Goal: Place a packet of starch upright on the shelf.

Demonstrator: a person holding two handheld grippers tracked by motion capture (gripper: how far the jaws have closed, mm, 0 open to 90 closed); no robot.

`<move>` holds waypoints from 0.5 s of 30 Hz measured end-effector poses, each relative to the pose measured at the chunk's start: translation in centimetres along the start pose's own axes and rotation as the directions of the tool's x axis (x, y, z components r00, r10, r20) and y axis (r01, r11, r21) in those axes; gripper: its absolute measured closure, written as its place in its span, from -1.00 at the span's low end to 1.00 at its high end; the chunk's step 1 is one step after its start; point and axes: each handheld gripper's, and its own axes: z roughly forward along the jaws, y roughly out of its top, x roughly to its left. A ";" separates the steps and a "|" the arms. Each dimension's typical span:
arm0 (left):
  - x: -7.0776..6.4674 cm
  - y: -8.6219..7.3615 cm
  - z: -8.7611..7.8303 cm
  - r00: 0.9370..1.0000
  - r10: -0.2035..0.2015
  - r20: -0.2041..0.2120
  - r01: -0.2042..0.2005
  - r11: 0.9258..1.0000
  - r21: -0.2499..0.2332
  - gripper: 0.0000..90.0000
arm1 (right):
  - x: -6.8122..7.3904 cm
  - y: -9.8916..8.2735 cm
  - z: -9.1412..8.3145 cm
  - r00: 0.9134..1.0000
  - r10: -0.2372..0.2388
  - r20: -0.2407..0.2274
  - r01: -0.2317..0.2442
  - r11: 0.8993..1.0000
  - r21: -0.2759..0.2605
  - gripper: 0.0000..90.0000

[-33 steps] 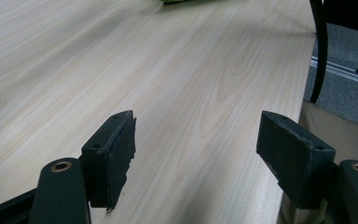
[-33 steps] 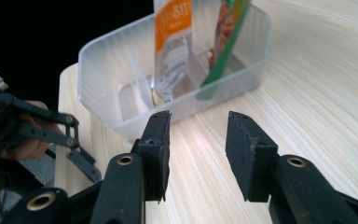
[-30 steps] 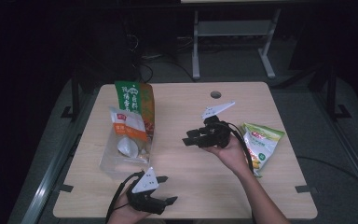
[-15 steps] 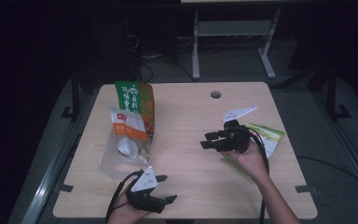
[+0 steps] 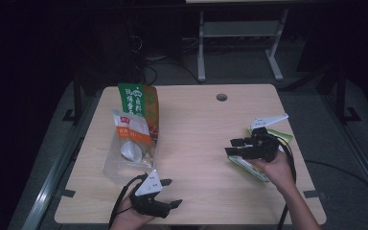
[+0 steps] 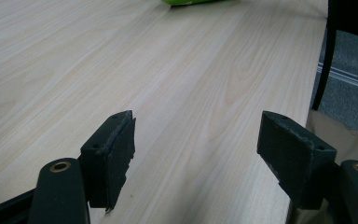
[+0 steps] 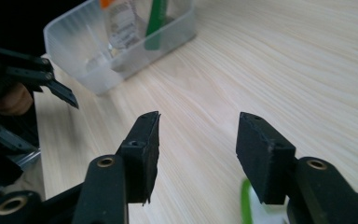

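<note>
Our right claw [image 5: 234,146], jaws just opening and empty, hovers over the green snack packet [image 5: 249,167] at four o'clock on the tabletop [image 5: 196,129]; left claw [image 5: 170,193] open. Next, we judge: descend and grip.

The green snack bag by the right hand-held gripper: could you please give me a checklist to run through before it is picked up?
1. Right hand-held gripper empty: ok; its jaws have just been opening and nothing is between them.
2. Right hand-held gripper lined up on the green snack bag: not ok; the bag lies under the hand and the jaws point toward the table's middle.
3. Clear plastic bin has room: cannot tell; two packets already stand in it.
4. Path across the table to the bin: ok; bare wood between.
5. Left hand-held gripper out of the way: ok; open and empty at the near edge.
</note>
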 end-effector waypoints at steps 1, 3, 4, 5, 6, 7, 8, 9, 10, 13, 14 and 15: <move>0.0 0.0 0.0 1.000 0.000 -0.001 0.000 1.000 -0.003 -0.40 | -0.1 -0.2 -0.3 1.000 0.006 0.005 -0.006 1.000 0.002 0.06; 0.1 0.0 -0.1 1.000 0.001 -0.002 -0.001 1.000 0.000 -0.40 | -0.4 -0.7 -0.8 1.000 0.015 0.017 -0.015 1.000 0.011 0.05; 0.1 0.0 -0.1 1.000 0.000 -0.002 0.000 1.000 -0.003 -0.40 | -0.6 -0.9 -1.1 1.000 0.014 0.026 -0.015 1.000 0.009 0.04; 0.1 0.0 -0.1 1.000 -0.001 -0.002 0.001 1.000 -0.006 -0.40 | -0.8 -1.2 -1.4 0.999 0.022 0.029 -0.022 1.000 0.010 0.04; 0.1 0.0 -0.1 1.000 -0.001 -0.002 0.001 1.000 -0.009 -0.40 | -0.9 -1.4 -1.7 0.999 0.024 0.034 -0.024 1.000 0.005 0.04; 0.1 0.0 -0.1 1.000 -0.003 -0.003 0.003 1.000 -0.010 -0.40 | -1.0 -1.7 -2.0 0.999 0.035 0.039 -0.035 0.999 0.004 0.03; 0.2 0.0 -0.1 1.000 -0.004 -0.003 0.004 1.000 -0.011 -0.40 | -1.2 -1.9 -2.2 0.998 0.046 0.042 -0.046 0.999 0.006 0.03; 0.2 0.0 0.0 1.000 -0.007 -0.001 0.007 1.000 -0.012 -0.40 | -1.4 -2.2 -2.5 0.998 0.046 0.051 -0.047 0.999 0.004 0.02; 0.2 0.0 0.0 1.000 -0.006 -0.003 0.006 1.000 -0.011 -0.40 | -1.5 -2.4 -2.7 0.997 0.051 0.058 -0.051 0.999 0.008 0.02; 0.1 -0.1 -0.1 1.000 -0.011 -0.004 0.011 1.000 -0.011 -0.40 | -1.9 -3.2 -3.4 0.995 0.066 0.078 -0.067 0.998 0.014 0.01; 0.1 -0.1 -0.1 1.000 -0.011 -0.005 0.011 1.000 -0.011 -0.40 | -2.1 -3.4 -3.6 0.994 0.068 0.085 -0.070 0.997 0.016 0.01; 0.1 -0.1 -0.1 1.000 -0.011 -0.006 0.011 1.000 -0.011 -0.40 | -2.2 -3.7 -3.8 0.993 0.078 0.093 -0.080 0.997 0.015 0.00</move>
